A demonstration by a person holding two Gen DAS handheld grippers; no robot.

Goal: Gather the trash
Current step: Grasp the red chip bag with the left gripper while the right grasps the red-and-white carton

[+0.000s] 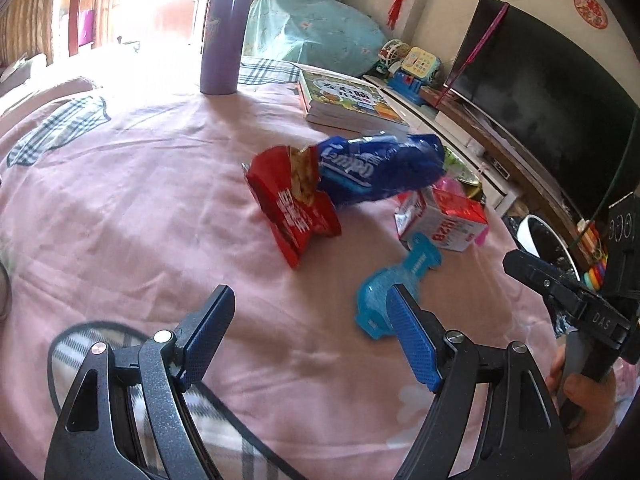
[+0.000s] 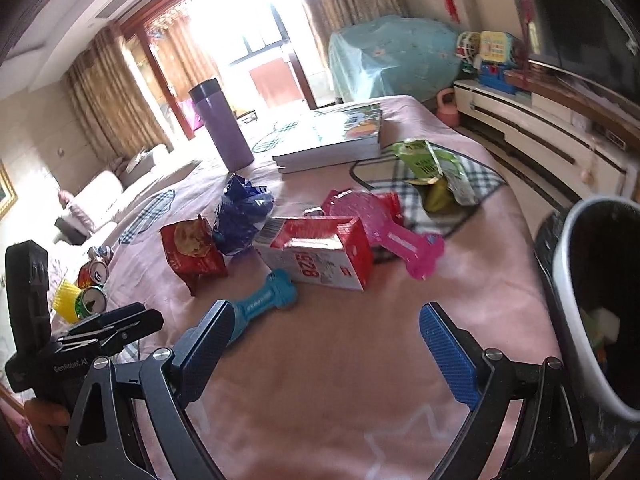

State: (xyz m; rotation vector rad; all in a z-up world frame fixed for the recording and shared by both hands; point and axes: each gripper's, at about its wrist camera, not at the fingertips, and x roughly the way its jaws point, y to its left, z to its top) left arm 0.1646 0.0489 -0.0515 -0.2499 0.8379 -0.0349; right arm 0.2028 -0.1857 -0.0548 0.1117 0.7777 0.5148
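**Both grippers empty over the bed, trash pile ahead, bin at right**

Pink bedsheet (image 2: 340, 380) carries everything. White bin with a black liner (image 2: 592, 300) stands off the bed's right edge, already some scraps inside. Beyond the pile: stack of books (image 2: 332, 140), purple flask (image 2: 220, 128), both upright or flat and not trash by my read.

Trash cluster mid-bed: blue tissue pack wrapper (image 1: 380, 164), crumpled, long axis running left-right in the left wrist view, leaning on the red snack bag (image 1: 292, 204), which stands tilted with its open mouth upward and its long axis running toward the camera. Red-and-white carton (image 2: 320, 256) lies on its side just beside them, torn end facing right in the right wrist view. Green wrapper (image 2: 436, 168) sits further back, near the books. Cans (image 2: 94, 284) at far left.

Blue bone-shaped toy (image 2: 264, 296) and pink one (image 2: 384, 232) lie beside the carton, the pink one touching it.

Left gripper (image 1: 312, 336): jaws spread wide, nothing between. Right gripper (image 2: 328, 352): jaws spread wide, nothing between.

Risks, my judgement: blue toy lies right at both grippers' fingertips, so a grab could take a toy instead of trash. Snack bag is open at the top; tipping it may spill crumbs. Crumpled wrapper is slippery and may slide out. Grippers close together could collide.
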